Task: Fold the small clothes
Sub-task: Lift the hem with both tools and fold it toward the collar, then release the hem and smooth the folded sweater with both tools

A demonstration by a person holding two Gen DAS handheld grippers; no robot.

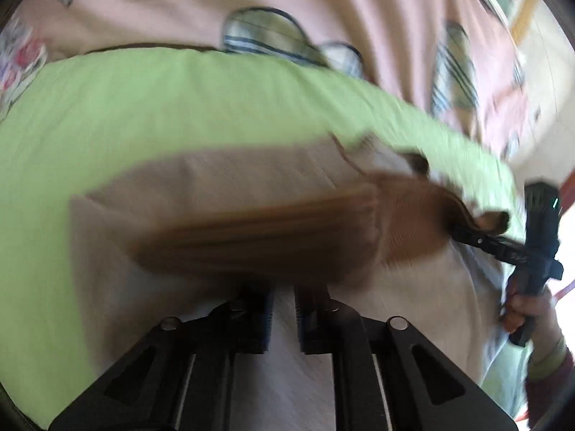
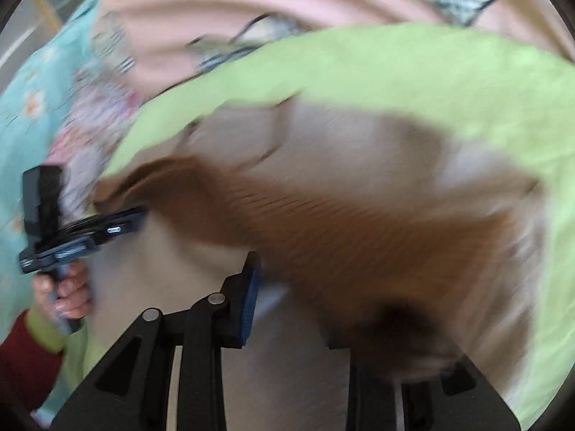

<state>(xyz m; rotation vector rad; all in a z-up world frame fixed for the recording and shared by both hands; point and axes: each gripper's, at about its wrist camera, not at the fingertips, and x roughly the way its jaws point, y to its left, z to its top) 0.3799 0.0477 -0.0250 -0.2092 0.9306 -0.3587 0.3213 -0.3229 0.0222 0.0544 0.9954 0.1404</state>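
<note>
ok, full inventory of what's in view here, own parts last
garment: 1, beige with brown ribbed band, on the green sheet, lifted at both ends, blurred
green sheet: 1, lime, under the garment
pink cloth: 1, pink with plaid patches, behind the sheet
teal cloth: 1, teal floral, left edge of right wrist view
left gripper: 1, black, shut on the garment's band end
right gripper: 1, black, shut on the garment's other end
hands: 2, each on a gripper handle

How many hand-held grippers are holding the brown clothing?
2. The left hand-held gripper pinches one end of the brown garment; the right hand-held gripper pinches the other end.
</note>
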